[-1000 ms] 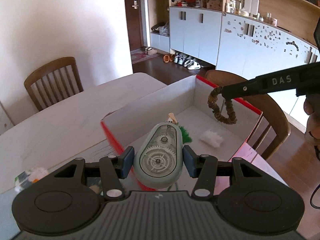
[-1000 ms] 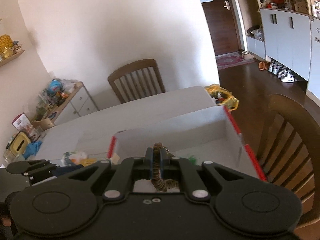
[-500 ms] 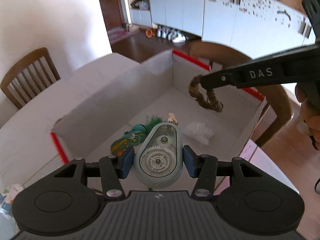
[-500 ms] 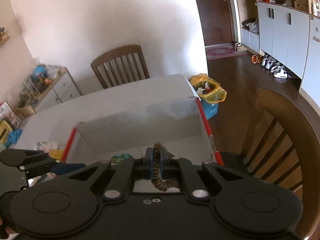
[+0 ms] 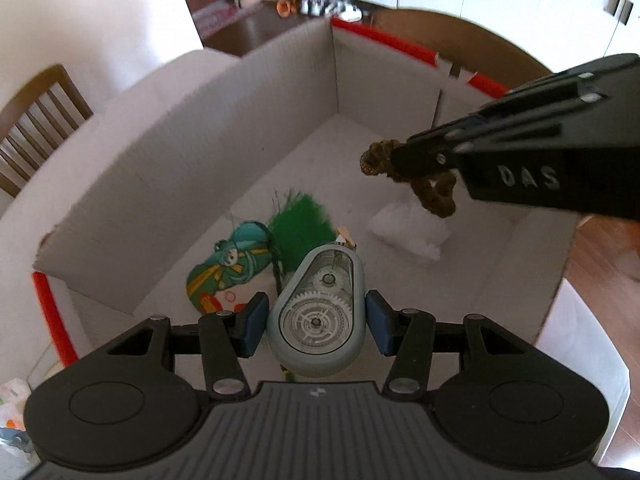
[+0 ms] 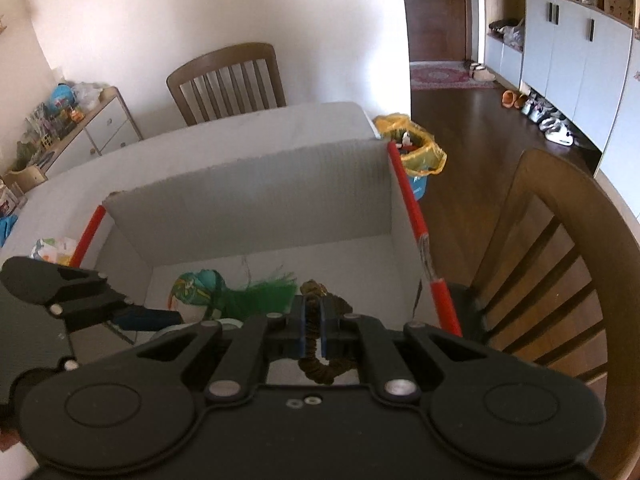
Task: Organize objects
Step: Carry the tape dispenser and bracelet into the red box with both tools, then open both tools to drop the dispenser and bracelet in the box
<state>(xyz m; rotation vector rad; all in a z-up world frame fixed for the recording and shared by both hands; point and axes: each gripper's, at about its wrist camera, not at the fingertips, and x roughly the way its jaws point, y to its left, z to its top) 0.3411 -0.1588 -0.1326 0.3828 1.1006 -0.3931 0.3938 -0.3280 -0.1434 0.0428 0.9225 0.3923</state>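
A white cardboard box (image 5: 224,136) with red-edged flaps stands on the table; it also shows in the right wrist view (image 6: 248,200). My left gripper (image 5: 316,322) is over the box's near side. A grey-green correction tape dispenser (image 5: 318,312) sits between its blue pads (image 5: 252,322), which stand a little apart from it. My right gripper (image 6: 313,326) is shut on a brown hair scrunchie (image 6: 320,368) and holds it above the box interior; scrunchie and gripper also show in the left wrist view (image 5: 416,178). A green-feathered parrot toy (image 5: 248,260) and a white tuft (image 5: 408,230) lie inside.
A wooden chair (image 6: 560,264) stands right of the box, another chair (image 6: 228,80) at the table's far side. A bin with a yellow bag (image 6: 412,152) is on the floor. A crumpled wrapper (image 6: 52,250) lies on the table left of the box.
Both grippers have moved forward over the box and tilted down into it. The left pads now stand slightly off the tape dispenser. The scrunchie stays gripped.
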